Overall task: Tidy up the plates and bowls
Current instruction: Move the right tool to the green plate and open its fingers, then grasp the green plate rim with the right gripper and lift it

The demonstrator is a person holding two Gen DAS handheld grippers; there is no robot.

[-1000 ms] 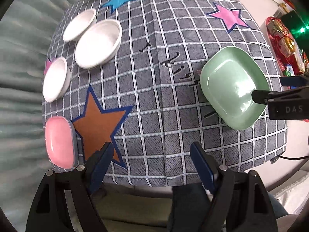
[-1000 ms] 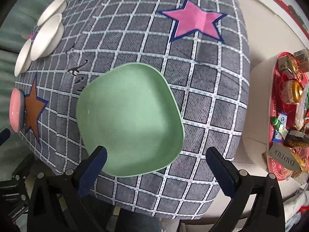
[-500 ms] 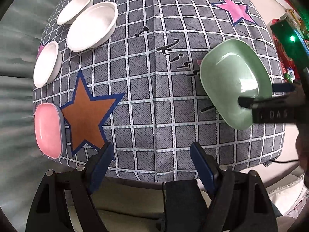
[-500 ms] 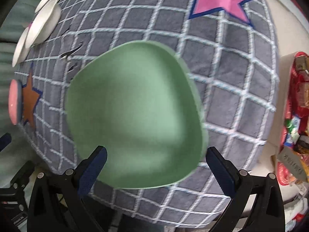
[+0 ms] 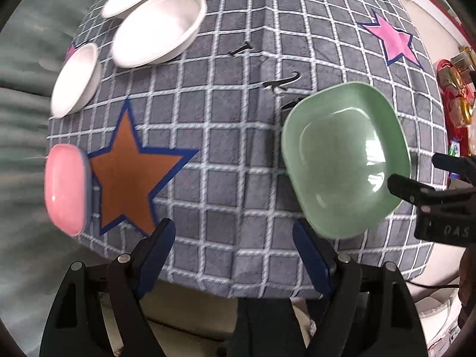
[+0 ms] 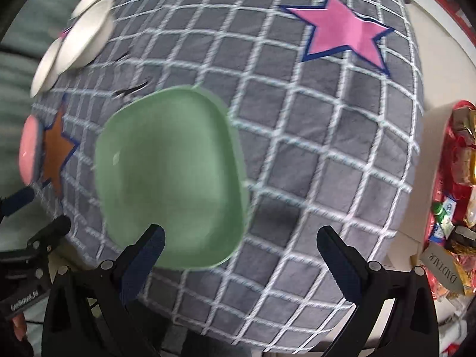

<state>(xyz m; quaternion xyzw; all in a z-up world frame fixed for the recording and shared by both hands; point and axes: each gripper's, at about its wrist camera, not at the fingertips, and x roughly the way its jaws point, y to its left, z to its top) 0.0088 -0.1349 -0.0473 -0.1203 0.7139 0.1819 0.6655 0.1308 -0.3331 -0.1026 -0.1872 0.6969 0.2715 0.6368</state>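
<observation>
Plates and bowls lie spread over a worktop (image 5: 238, 136) covered by a grey checked cloth with coloured stars. A green square plate (image 5: 345, 160) sits near the right part of the near edge. A pink dish (image 5: 67, 189) lies at the left edge beside the brown star (image 5: 131, 166). Three white bowls (image 5: 159, 28) cluster at the far left corner, the largest just beside the other two.

The right gripper (image 6: 241, 247) hangs over the near rim of the green square plate, released, one finger above the plate and the other above bare cloth, with no pad pressing on it. The left gripper (image 5: 235, 238) hangs over the near edge, its jaws apart and nothing between them.

A red tray (image 6: 459, 178) of packets stands off to the right of the worktop.
</observation>
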